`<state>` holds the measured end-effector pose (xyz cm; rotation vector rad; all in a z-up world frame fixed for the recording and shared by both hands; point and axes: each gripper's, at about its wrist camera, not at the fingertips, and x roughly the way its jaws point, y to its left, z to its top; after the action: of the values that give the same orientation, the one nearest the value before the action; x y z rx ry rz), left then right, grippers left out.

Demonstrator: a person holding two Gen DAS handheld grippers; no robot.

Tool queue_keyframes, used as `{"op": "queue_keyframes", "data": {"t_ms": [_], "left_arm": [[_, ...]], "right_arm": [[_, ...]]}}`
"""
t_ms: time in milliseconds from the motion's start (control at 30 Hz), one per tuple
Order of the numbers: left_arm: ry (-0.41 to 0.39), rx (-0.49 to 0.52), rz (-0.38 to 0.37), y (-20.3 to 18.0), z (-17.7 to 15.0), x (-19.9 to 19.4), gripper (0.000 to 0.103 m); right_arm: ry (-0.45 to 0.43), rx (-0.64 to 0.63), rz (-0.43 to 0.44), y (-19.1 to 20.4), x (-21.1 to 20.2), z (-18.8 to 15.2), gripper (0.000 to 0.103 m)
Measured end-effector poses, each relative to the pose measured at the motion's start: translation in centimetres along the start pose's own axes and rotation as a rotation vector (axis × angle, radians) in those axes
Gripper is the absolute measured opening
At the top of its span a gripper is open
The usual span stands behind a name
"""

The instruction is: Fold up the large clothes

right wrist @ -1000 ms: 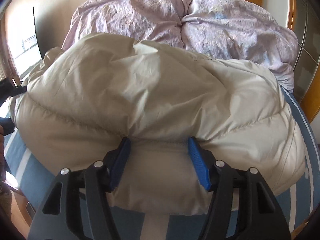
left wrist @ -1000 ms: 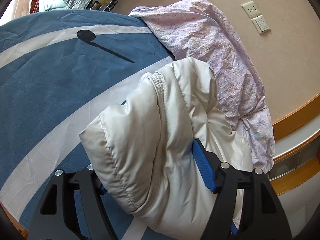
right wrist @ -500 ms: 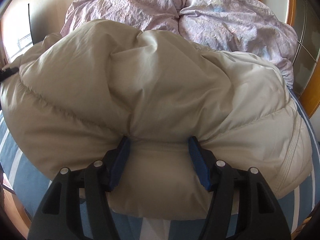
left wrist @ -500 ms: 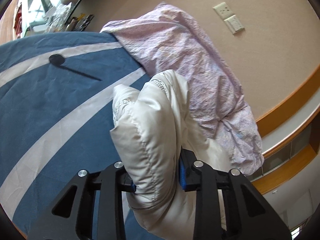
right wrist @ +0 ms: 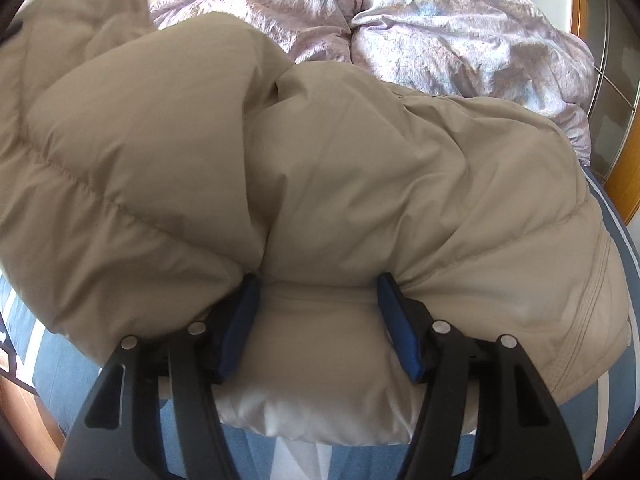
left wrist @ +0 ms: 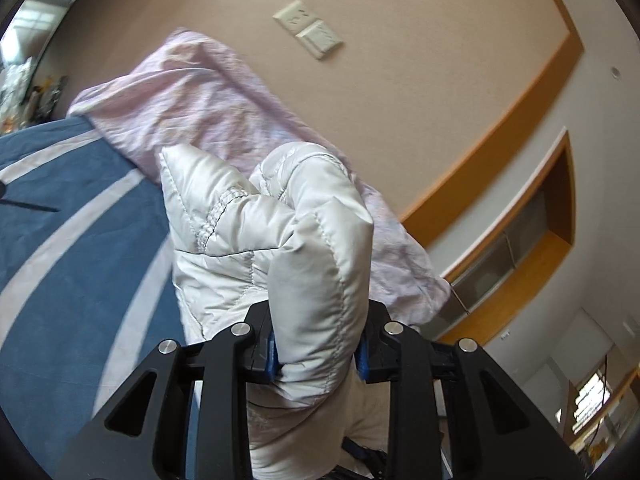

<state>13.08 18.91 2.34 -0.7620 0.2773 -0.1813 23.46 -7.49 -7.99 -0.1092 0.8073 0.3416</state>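
A cream puffy down jacket (right wrist: 360,168) lies bunched on a blue bed cover with white stripes (left wrist: 60,248). My left gripper (left wrist: 316,354) is shut on a thick fold of the jacket (left wrist: 312,240) and holds it raised above the bed, tilted up toward the wall. My right gripper (right wrist: 320,320) has its blue pads (right wrist: 400,332) pressed on either side of a padded roll of the jacket near the bed's front edge; the jacket fills that view.
A crumpled lilac duvet (right wrist: 420,28) is heaped behind the jacket against the beige wall, also in the left wrist view (left wrist: 208,108). Wall sockets (left wrist: 308,30) are above it. A wooden frame (right wrist: 624,176) stands at the right of the bed.
My left gripper has closed tighter on the jacket fold and lifted it, tilting up toward the wall. In the right wrist view the jacket's left side has risen and bunched toward the middle.
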Motion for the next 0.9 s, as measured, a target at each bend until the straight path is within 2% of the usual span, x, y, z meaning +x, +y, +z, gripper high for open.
{"op": "queue_keyframes", "data": {"t_ms": [133, 233, 333, 433, 633, 767, 900], "left_arm": [[0.032, 0.042, -0.053, -2.6, -1.1, 1.5, 0.027], [0.048, 0.057, -0.067, -3.7, -1.7, 2.4, 0.027], [0.062, 0.068, -0.075, -4.2, -2.0, 2.9, 0.027], [0.075, 0.074, -0.081, -4.5, -2.4, 3.5, 0.027], [0.093, 0.083, -0.088, -5.1, -2.9, 4.5, 0.027], [0.107, 0.09, -0.104, -6.0, -3.3, 5.4, 0.027], [0.126, 0.099, -0.125, -6.9, -3.9, 6.4, 0.027]], "right_arm": [[-0.001, 0.014, 0.014, -0.2, -0.1, 0.1, 0.062], [-0.026, 0.061, 0.066, -1.4, -1.0, 0.0, 0.062], [-0.084, 0.131, 0.113, -3.6, -2.8, -0.5, 0.069], [-0.146, 0.231, 0.158, -6.8, -4.5, -1.2, 0.07], [-0.214, 0.408, 0.098, -14.4, -6.9, -2.4, 0.075], [-0.215, 0.519, 0.02, -19.4, -7.4, -2.9, 0.077], [-0.19, 0.656, -0.011, -24.2, -6.8, -4.6, 0.077]]}}
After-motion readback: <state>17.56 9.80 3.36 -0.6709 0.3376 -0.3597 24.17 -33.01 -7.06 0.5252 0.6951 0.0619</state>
